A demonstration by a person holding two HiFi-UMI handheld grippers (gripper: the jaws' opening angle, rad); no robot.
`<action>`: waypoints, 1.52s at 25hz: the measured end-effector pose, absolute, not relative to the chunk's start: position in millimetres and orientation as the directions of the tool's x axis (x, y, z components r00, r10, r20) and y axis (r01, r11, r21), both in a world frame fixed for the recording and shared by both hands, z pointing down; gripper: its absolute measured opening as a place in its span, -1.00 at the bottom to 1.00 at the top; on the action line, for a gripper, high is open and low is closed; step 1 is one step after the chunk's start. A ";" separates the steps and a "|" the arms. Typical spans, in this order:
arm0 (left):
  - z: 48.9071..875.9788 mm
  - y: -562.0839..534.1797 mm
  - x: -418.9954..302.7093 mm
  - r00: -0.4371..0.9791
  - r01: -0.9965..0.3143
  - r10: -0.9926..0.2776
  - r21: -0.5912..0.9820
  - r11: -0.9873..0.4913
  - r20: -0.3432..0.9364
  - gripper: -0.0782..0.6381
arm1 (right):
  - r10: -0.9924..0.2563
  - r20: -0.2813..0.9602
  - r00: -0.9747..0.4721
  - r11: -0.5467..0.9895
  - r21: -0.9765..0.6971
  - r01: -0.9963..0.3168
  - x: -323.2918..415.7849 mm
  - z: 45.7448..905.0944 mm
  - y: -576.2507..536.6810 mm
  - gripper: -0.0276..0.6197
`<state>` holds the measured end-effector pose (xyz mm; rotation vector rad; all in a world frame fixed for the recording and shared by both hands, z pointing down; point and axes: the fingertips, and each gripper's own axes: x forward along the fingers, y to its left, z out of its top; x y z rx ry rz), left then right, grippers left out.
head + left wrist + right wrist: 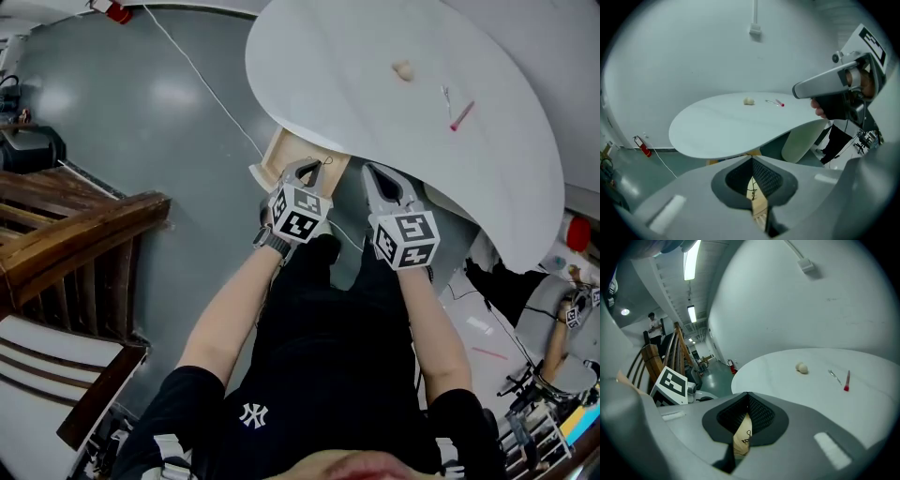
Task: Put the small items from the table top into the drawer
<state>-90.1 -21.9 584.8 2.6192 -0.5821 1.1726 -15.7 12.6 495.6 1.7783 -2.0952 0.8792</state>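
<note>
White table top [309,56], cream lump [403,69], red-pink stick [461,115], silvery pin [446,97], pale wood drawer [281,157], grey left gripper [312,171] and grey right gripper [375,174] with black-and-white square markers, grey-green floor [141,112], dark brown wooden frame [75,234], red extinguisher [643,147], black shirt [328,356].

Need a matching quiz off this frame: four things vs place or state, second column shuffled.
1. cream lump
2. red-tipped stick
3. wooden drawer
4. right gripper

A. jaws shut
B. sticking out below the table edge
C. on the table, left of the metal pin
D. on the table, right of the metal pin

Pairs: 1-C, 2-D, 3-B, 4-A
</note>
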 end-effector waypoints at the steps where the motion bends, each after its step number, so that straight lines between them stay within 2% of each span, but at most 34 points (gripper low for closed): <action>1: 576.6 -19.9 -86.8 0.617 -0.436 -0.267 0.039 -0.899 0.741 -0.78 | -0.807 0.551 -0.212 0.065 -0.273 -0.960 -12.9 490.2 14.2 -0.84; 12: 483.5 -7.4 -27.0 0.751 -0.404 -0.269 0.098 -0.909 0.603 -0.78 | -0.838 0.532 -0.122 -0.020 -0.253 -0.967 35.1 443.1 30.2 -0.84; 21: 442.7 7.5 47.4 0.821 -0.364 -0.244 0.143 -0.920 0.517 -0.78 | -0.831 0.554 -0.049 -0.112 -0.254 -0.961 109.3 435.6 40.9 -0.84; 30: 441.5 11.5 117.7 0.829 -0.344 -0.216 0.166 -0.924 0.516 -0.78 | -0.799 0.602 0.009 -0.233 -0.296 -0.926 192.7 459.2 41.5 -0.80; 38: 462.3 6.7 169.6 0.808 -0.355 -0.199 0.188 -0.916 0.555 -0.78 | -0.746 0.666 0.005 -0.292 -0.321 -0.901 253.0 502.1 25.7 -0.77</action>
